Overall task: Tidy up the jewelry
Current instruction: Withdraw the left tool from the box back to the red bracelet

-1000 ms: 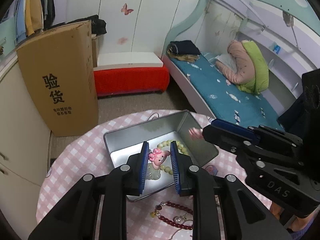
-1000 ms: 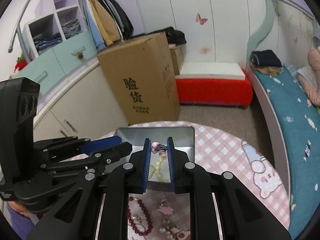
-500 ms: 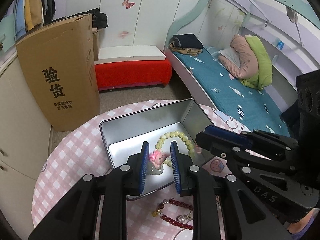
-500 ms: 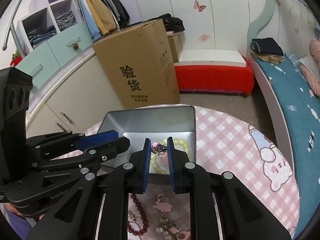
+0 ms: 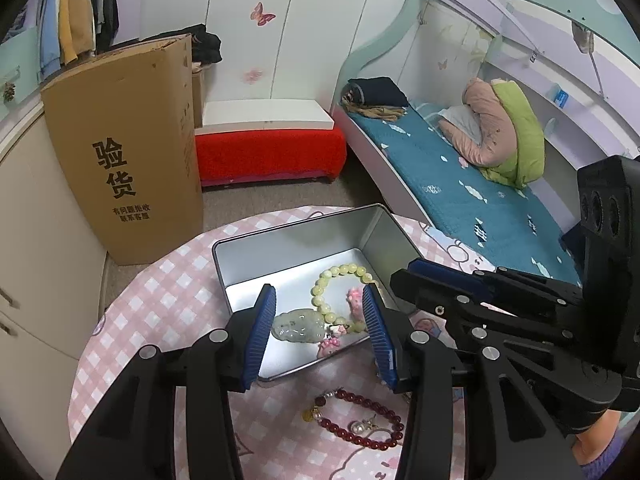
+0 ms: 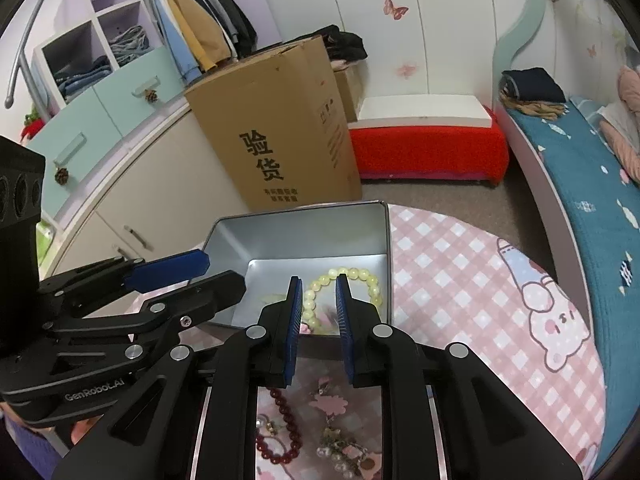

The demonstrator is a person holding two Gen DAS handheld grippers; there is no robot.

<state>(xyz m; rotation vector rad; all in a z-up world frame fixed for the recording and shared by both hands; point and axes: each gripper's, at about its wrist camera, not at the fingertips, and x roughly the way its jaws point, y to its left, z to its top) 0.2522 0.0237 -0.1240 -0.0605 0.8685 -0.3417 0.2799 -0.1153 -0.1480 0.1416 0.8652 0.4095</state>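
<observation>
A silver tin (image 5: 280,240) sits on the pink checked table (image 5: 160,300). In it lie a pale green bead bracelet (image 5: 344,276), a jade pendant (image 5: 298,326) and a small pink charm (image 5: 330,346). My left gripper (image 5: 318,308) is open and empty just above the tin's near edge. My right gripper (image 6: 319,294) is open and empty, its fingers over the bracelet (image 6: 352,280) in the tin (image 6: 300,232). A dark red bead bracelet (image 5: 360,424) lies on the table in front of the tin, also in the right wrist view (image 6: 280,432).
A pearl and charm piece (image 6: 340,452) lies on the table beside the red bracelet. A tall cardboard box (image 5: 120,152) stands on the floor behind the table, with a red bench (image 5: 268,152) and a bed (image 5: 460,184) beyond.
My left gripper opened and let go of the pink charm, which now lies in the tin. My right gripper opened too and its small piece is gone from between the fingers.
</observation>
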